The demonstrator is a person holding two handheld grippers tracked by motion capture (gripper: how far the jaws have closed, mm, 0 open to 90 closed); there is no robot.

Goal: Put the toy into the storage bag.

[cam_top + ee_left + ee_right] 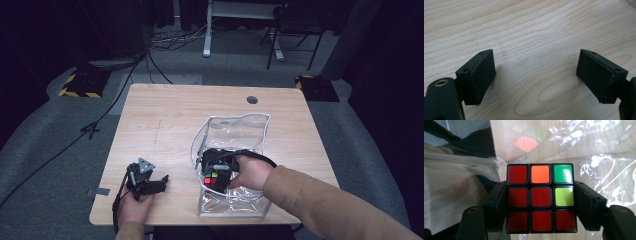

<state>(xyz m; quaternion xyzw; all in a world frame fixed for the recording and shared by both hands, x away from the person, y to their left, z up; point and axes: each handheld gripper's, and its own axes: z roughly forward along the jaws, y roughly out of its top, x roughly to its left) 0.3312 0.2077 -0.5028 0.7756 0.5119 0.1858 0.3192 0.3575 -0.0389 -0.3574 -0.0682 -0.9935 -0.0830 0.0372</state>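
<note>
While the right gripper (541, 202) clamps a puzzle cube (541, 198) between its jaws at the centre of the right gripper view, the cube sits lower centre in the high view, inside a clear plastic bag (250, 130) on the wooden table (165, 115). Its facing side is mostly red, with orange, green and yellow squares. At lower left in the high view, the left gripper (536, 75) rests over bare wood, jaws spread wide apart and empty.

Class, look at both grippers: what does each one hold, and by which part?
The right gripper clamps a puzzle cube by two opposite side faces, inside the clear bag. The left gripper holds nothing.
</note>
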